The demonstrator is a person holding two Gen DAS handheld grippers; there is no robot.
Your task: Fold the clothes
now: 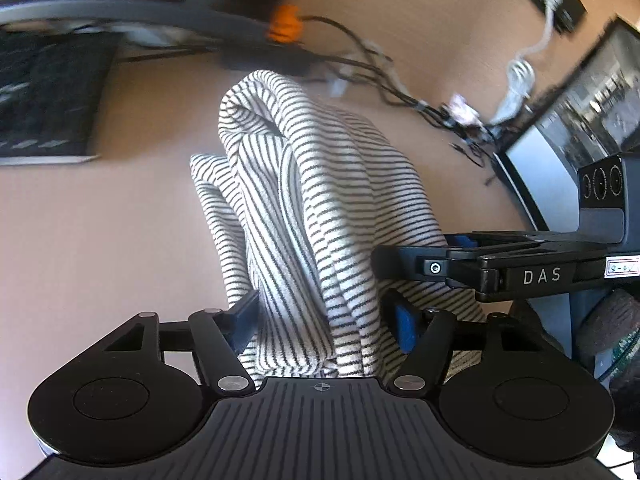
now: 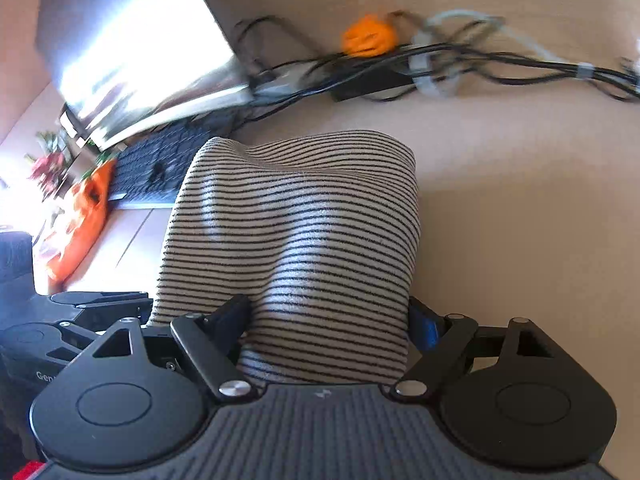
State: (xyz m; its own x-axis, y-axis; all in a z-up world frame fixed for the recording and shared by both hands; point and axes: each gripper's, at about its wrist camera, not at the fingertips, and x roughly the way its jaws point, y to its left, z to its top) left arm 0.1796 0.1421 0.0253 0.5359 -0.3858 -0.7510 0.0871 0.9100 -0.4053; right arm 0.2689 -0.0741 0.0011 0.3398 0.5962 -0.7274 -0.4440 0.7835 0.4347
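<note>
A: Report the position of the white knit garment with thin black stripes.

B: It is bunched into vertical folds above the pale wooden tabletop. Its near end runs down between the fingers of both tools.

A: Condition of the left gripper?

B: Jaws stand fairly wide. A thick gather of the striped cloth fills the gap, and both blue-faced fingers meet the fabric at its sides. It holds the bunched garment.

A: Condition of the right gripper?

B: Same arrangement. Jaws are wide, the cloth spans the full gap, and the fabric drapes forward from the fingers in a broad, smooth fold. It holds the garment. In the left wrist view this tool enters from the right edge, just beside the cloth.

A: Surroundings?

B: A black keyboard lies beyond the garment, beside a bright flat screen. A tangle of black and grey cables with a small orange object lies on the tabletop further back. These items are blurred; finer detail cannot be read.
</note>
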